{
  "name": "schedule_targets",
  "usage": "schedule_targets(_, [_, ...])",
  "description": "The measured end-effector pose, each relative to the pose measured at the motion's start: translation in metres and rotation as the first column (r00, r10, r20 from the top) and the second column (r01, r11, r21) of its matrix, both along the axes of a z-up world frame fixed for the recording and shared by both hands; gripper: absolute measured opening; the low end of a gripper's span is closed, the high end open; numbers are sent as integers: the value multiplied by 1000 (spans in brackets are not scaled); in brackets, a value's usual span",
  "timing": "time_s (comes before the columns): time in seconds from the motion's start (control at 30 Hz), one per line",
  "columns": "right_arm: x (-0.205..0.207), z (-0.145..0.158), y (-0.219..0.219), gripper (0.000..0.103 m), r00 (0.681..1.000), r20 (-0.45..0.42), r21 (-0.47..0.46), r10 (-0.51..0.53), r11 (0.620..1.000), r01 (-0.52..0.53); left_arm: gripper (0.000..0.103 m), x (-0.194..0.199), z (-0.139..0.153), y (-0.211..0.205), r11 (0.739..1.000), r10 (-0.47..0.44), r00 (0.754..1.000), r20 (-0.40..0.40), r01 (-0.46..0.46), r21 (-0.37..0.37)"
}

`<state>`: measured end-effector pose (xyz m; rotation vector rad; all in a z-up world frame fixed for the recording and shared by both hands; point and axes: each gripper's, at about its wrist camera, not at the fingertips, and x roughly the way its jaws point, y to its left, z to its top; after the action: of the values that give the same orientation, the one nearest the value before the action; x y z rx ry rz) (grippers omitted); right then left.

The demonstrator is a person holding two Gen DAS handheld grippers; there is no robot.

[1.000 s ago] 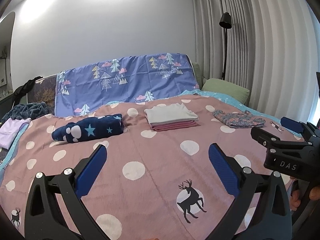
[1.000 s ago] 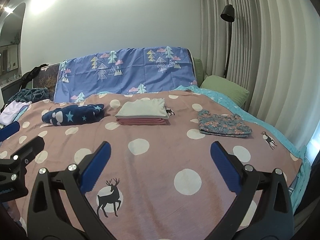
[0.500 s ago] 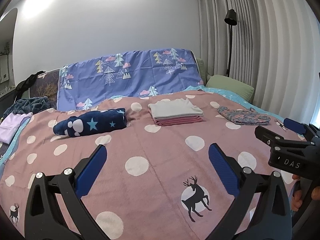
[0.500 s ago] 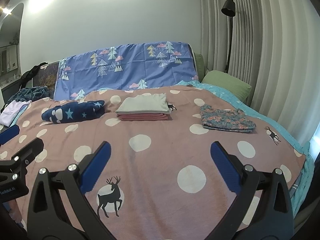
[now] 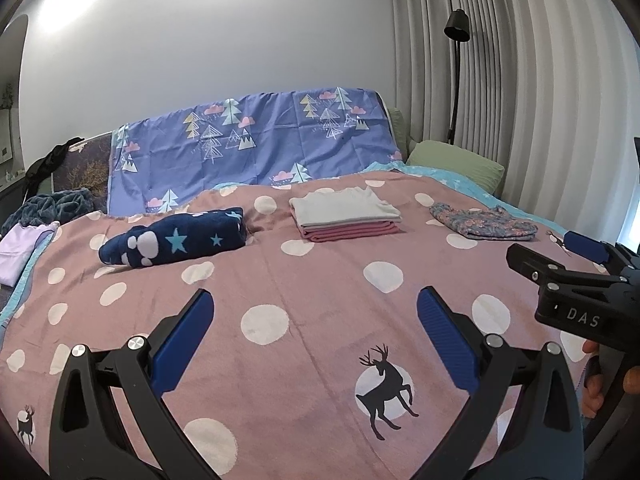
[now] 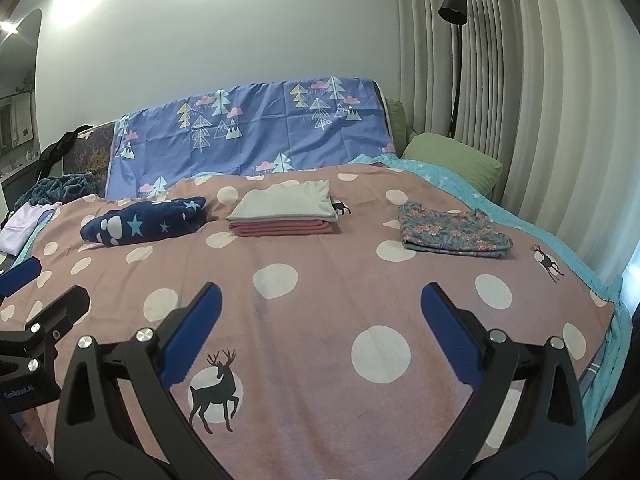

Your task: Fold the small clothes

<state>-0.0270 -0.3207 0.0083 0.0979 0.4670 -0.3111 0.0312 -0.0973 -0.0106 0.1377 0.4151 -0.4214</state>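
Both grippers are held spread wide and empty above the near edge of the pink dotted bedspread point(image 5: 320, 264) — the left gripper point(image 5: 314, 334) and the right gripper point(image 6: 320, 328). Towards the far edge, 3 lots of clothes are laid apart in a row: a navy star bundle point(image 5: 176, 242) at the left, a folded grey-and-pink stack point(image 5: 346, 218) in the middle, and a floral garment point(image 6: 452, 232) near the right edge.

"DAS" in white letters on the black body of the right gripper point(image 5: 576, 280), seen at the right of the left wrist view. Left gripper point(image 6: 28, 316) body carries small white print at the left of the right wrist view, too blurred to read.
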Motion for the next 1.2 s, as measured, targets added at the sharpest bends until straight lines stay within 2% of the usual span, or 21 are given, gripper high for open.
schedule_targets(1.2, [8,0,-8,101,1000,-7,-4,-1,1000,1,102,8,-8,1,1000,13,1000,-15,-13,17])
